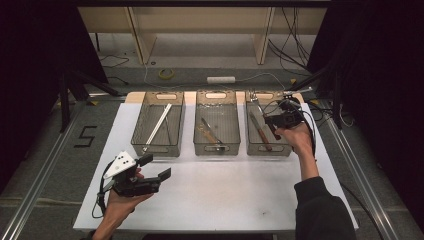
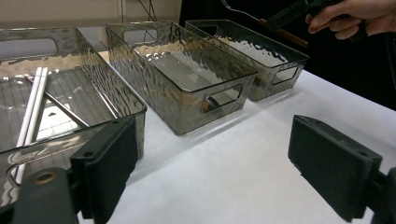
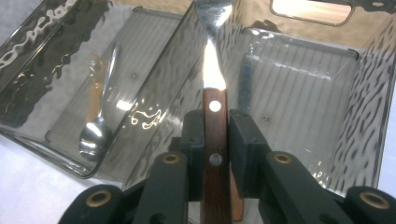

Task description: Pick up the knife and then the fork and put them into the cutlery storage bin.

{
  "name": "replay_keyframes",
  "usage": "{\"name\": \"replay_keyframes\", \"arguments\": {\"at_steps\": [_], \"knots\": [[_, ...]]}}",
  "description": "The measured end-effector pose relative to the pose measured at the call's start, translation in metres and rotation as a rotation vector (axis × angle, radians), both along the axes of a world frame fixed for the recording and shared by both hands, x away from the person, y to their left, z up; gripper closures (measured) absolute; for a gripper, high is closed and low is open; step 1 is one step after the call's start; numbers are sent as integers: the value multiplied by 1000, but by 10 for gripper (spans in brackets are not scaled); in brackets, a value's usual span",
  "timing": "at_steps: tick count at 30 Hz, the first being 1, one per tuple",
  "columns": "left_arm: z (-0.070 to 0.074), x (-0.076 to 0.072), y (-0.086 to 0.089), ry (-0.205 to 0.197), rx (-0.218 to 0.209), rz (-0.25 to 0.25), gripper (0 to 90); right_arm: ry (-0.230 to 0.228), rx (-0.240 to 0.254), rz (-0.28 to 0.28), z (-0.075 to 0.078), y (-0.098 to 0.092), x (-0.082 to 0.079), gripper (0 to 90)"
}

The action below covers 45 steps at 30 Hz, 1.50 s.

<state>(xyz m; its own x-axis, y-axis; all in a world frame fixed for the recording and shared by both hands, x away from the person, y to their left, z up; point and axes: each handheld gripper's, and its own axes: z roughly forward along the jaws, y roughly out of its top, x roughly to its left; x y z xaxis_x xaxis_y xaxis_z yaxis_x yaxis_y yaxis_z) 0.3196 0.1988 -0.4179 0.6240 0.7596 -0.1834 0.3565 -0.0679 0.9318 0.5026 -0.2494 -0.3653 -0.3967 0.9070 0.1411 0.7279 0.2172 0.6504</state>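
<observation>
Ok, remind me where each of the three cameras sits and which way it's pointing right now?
High view: above the person's side, looking forward and down on the table and three clear bins; both forearms and both tongs, left tongs, right tongs, show.
Left gripper view: rides the left tongs, low over the table, facing the bins; its open jaws show.
Right gripper view: rides the right tongs, looking down into the right bin; jaws clamp a wooden-handled fork.
Shared: the left gripper view also shows the fork in the right tongs.
</observation>
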Motion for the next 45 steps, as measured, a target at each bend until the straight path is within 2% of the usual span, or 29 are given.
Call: {"name": "replay_keyframes", "arguments": {"at_steps": [15, 24, 39, 45], "knots": [[0, 0, 0, 1, 1, 0, 156, 22, -27, -39, -12, -1, 14, 774], [0, 0, 0, 2, 1, 0, 155, 53, -54, -71, -21, 0, 22, 774], [0, 0, 1, 1, -1, 0, 155, 94, -96, -92, -35, 8, 30, 773], [0, 0, 0, 1, 2, -2, 156, 93, -94, -90, -37, 10, 32, 761]]}}
